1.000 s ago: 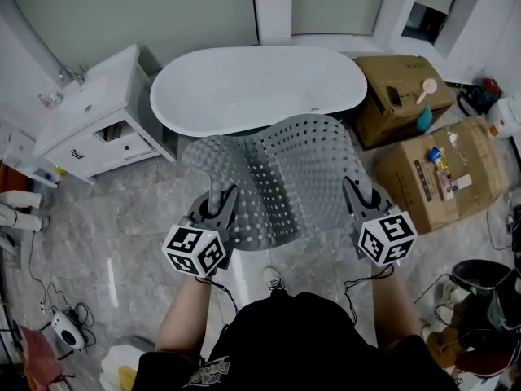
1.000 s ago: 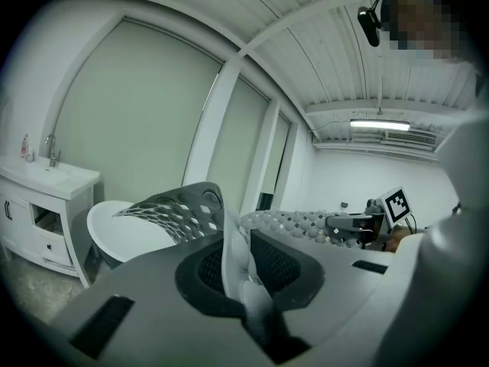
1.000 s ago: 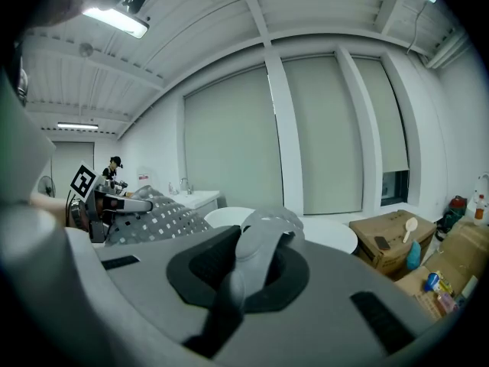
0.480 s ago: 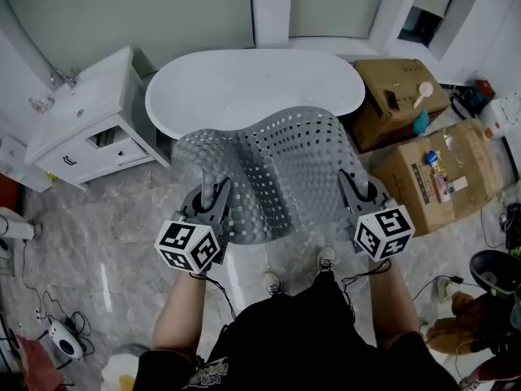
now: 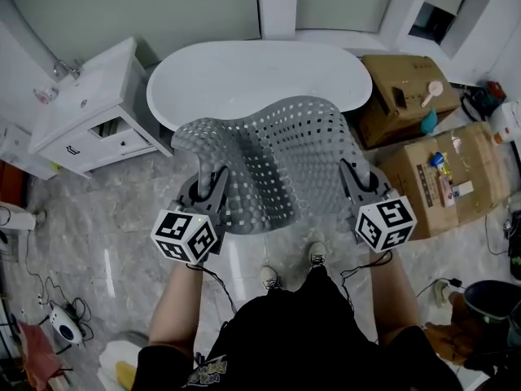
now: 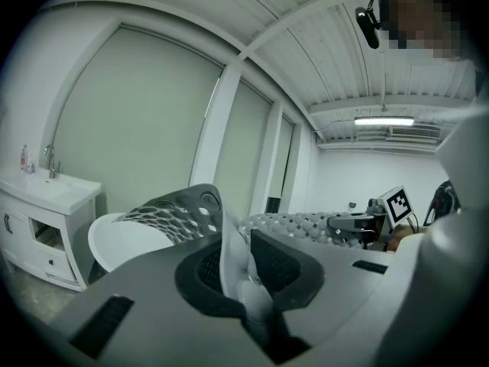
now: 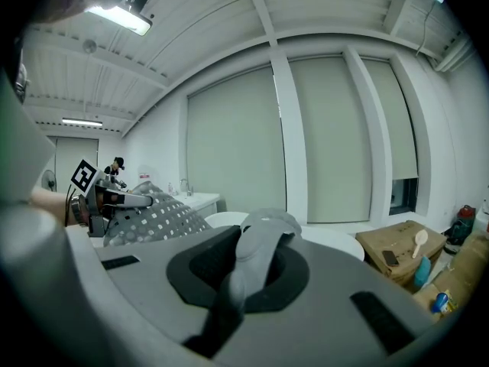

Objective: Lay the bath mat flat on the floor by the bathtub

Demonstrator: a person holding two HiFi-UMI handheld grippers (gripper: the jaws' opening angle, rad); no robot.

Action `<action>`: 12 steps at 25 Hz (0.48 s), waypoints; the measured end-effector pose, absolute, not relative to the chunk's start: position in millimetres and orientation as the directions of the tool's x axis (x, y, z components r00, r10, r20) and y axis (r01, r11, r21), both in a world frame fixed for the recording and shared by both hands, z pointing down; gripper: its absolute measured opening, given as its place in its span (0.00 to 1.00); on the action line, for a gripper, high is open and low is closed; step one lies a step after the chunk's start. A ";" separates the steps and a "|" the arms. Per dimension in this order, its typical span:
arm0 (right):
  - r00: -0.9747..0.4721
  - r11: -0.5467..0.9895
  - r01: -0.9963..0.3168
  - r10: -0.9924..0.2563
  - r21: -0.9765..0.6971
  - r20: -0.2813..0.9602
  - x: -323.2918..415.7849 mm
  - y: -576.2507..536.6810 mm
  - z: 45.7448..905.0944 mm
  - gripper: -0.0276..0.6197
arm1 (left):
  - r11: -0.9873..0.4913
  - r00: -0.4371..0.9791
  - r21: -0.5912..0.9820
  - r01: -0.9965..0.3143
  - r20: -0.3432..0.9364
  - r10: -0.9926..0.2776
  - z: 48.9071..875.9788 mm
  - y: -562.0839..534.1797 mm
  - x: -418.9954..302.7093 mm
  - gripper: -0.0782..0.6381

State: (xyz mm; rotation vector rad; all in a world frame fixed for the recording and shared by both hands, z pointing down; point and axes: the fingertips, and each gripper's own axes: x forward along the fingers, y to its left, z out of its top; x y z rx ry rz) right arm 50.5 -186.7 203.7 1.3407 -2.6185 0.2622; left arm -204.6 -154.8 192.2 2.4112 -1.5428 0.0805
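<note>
Bath mat (image 5: 281,163) aloft between left gripper (image 5: 213,184) and right gripper (image 5: 355,179), both near-level.

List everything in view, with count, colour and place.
bath mat: one, grey with holes, held up off the floor in front of the tub
bathtub: one, white, against the far wall
vanity cabinet: one, white, left of the tub
cardboard boxes: two, brown, right of the tub
floor: grey marble, cables lying at lower left
shoes: two, white, on the floor under the mat's near edge
left tool: one, grey with a marker cube, shut on the mat's near left corner
right tool: one, grey with a marker cube, shut on the mat's near right corner
</note>
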 end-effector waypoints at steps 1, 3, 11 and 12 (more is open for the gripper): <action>-0.580 0.582 -0.810 -0.776 -0.074 0.246 55.0 -190.8 203.8 0.08 | -0.386 0.423 0.199 -0.901 0.196 -0.885 191.0 -157.7 -200.0 0.18; -0.594 0.595 -0.800 -0.766 -0.079 0.248 66.0 -198.2 205.3 0.08 | -0.375 0.411 0.195 -0.906 0.201 -0.889 190.3 -162.1 -187.8 0.18; -0.647 0.648 -0.756 -0.717 -0.095 0.260 117.7 -236.7 221.4 0.08 | -0.325 0.362 0.185 -0.927 0.221 -0.906 198.3 -193.2 -134.2 0.18; -0.652 0.652 -0.752 -0.712 -0.099 0.261 124.7 -242.5 224.4 0.08 | -0.320 0.357 0.184 -0.929 0.225 -0.907 200.5 -198.3 -126.6 0.18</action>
